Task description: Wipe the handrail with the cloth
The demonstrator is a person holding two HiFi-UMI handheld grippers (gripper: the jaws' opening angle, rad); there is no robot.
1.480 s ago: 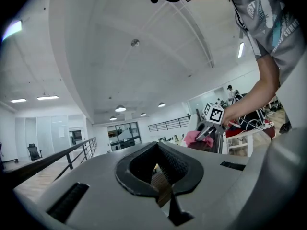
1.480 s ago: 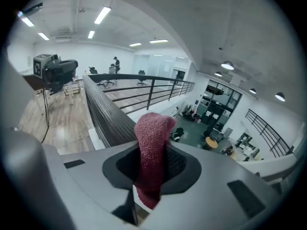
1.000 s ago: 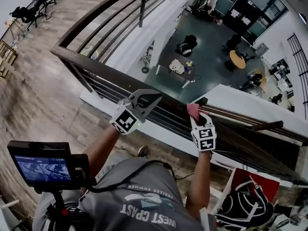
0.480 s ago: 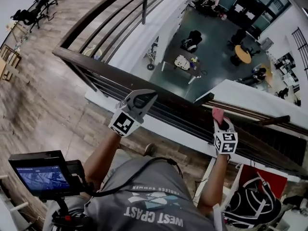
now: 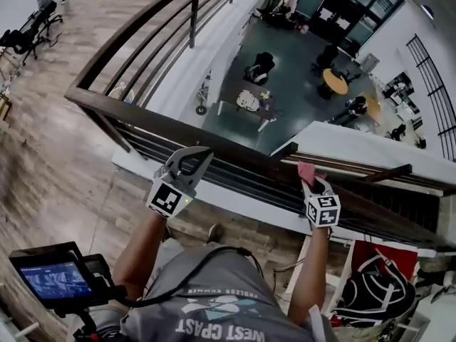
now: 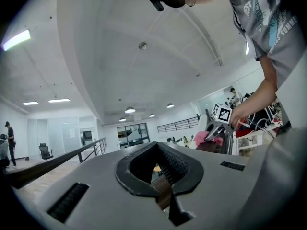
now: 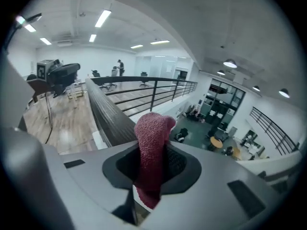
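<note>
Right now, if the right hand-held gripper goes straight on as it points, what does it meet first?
Probably the wooden handrail: the cloth in the right hand-held gripper seems to lie at its top. Beyond is open air above the lower floor; depth is unclear.

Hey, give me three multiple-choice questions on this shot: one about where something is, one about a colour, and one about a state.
1. The left gripper is:
A) out of the head view
B) at the handrail
C) touching the cloth

2. The cloth is:
A) blue
B) white
C) pinkish red

3. The right gripper is:
A) shut on the cloth
B) open and empty
C) shut on nothing

Answers:
1 B: the head view shows it over the dark rail, well apart from the cloth.
2 C: the colour is plain in the right gripper view.
3 A: its jaws pinch the cloth, which sticks up between them.
</note>
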